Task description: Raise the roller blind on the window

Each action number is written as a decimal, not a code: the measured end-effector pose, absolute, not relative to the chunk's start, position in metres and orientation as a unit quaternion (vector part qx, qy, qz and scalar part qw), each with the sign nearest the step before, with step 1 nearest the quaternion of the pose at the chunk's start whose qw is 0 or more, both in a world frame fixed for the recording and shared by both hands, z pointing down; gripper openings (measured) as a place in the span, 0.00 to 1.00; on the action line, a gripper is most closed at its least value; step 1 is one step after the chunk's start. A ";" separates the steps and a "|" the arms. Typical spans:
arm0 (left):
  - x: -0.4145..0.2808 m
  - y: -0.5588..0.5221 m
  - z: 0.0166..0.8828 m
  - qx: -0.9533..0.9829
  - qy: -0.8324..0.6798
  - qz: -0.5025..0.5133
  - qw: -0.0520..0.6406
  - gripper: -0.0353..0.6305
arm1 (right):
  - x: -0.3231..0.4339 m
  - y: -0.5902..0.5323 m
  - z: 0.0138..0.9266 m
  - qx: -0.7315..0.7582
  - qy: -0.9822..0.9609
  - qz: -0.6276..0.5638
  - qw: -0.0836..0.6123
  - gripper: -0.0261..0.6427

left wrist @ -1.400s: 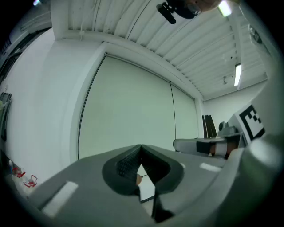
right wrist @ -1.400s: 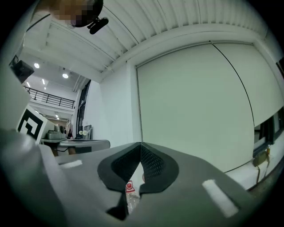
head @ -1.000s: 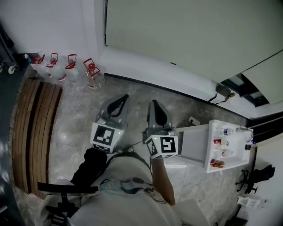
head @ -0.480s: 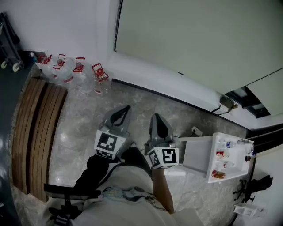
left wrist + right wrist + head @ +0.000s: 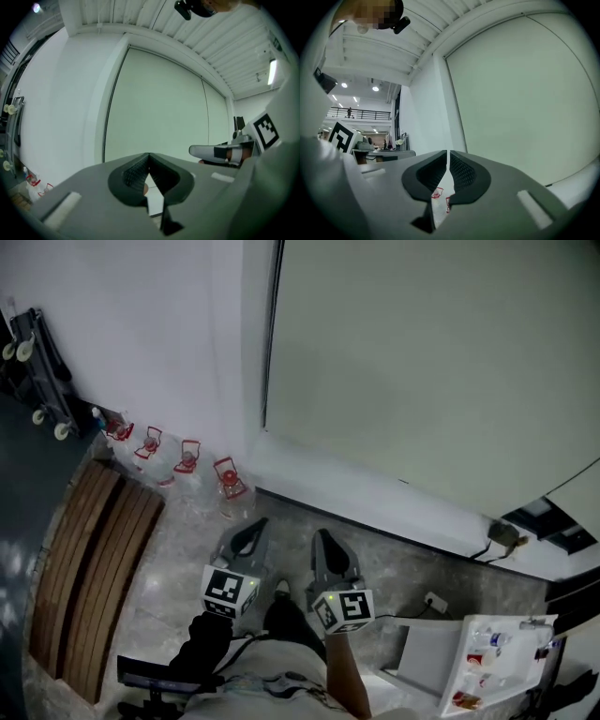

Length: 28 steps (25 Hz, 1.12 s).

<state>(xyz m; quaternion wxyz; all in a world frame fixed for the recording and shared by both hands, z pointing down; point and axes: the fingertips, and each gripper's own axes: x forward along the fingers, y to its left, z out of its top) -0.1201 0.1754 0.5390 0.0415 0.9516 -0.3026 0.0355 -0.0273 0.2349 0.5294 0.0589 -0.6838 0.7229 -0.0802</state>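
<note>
The pale green roller blind (image 5: 431, 371) hangs lowered over the window and fills the upper right of the head view. It also spreads ahead of my left gripper (image 5: 149, 157) and to the right of my right gripper (image 5: 447, 154). Both grippers are held level side by side in front of the person, the left gripper (image 5: 246, 532) and the right gripper (image 5: 323, 542) pointing at the wall below the blind, well short of it. The left jaws are shut and empty. The right jaws have just been opening and show a thin gap with nothing in it.
Several clear water jugs with red caps (image 5: 230, 486) stand by the wall corner. A slatted wooden bench (image 5: 89, 568) lies at left, a wheeled trolley (image 5: 37, 362) beyond it. A white cart with bottles (image 5: 487, 662) stands at lower right. A white ledge (image 5: 375, 502) runs below the blind.
The person and both grippers have moved toward the window wall. The blind and wall now fill more of the head view; the cart has slid to the lower right.
</note>
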 end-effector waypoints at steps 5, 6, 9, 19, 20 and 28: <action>-0.078 0.114 0.510 0.944 -0.327 0.024 0.029 0.05 | 0.014 0.175 0.508 -0.653 0.750 -0.074 0.079 0.08; -0.071 0.105 0.506 0.943 -0.331 0.024 0.026 0.05 | 0.022 0.165 0.507 -0.648 0.753 -0.075 0.082 0.08; -0.055 0.080 0.504 0.938 -0.343 0.028 0.023 0.05 | 0.042 0.137 0.503 -0.634 0.764 -0.077 0.086 0.08; -0.042 -0.004 0.510 0.920 -0.388 0.031 0.050 0.05 | 0.061 0.017 0.484 -0.555 0.824 -0.073 0.083 0.10; -0.041 -0.016 0.511 0.918 -0.391 0.030 0.053 0.05 | 0.059 0.002 0.480 -0.548 0.830 -0.070 0.081 0.10; -0.015 -0.133 0.509 0.921 -0.383 0.018 0.064 0.05 | 0.061 -0.139 0.453 -0.519 0.852 -0.044 0.055 0.10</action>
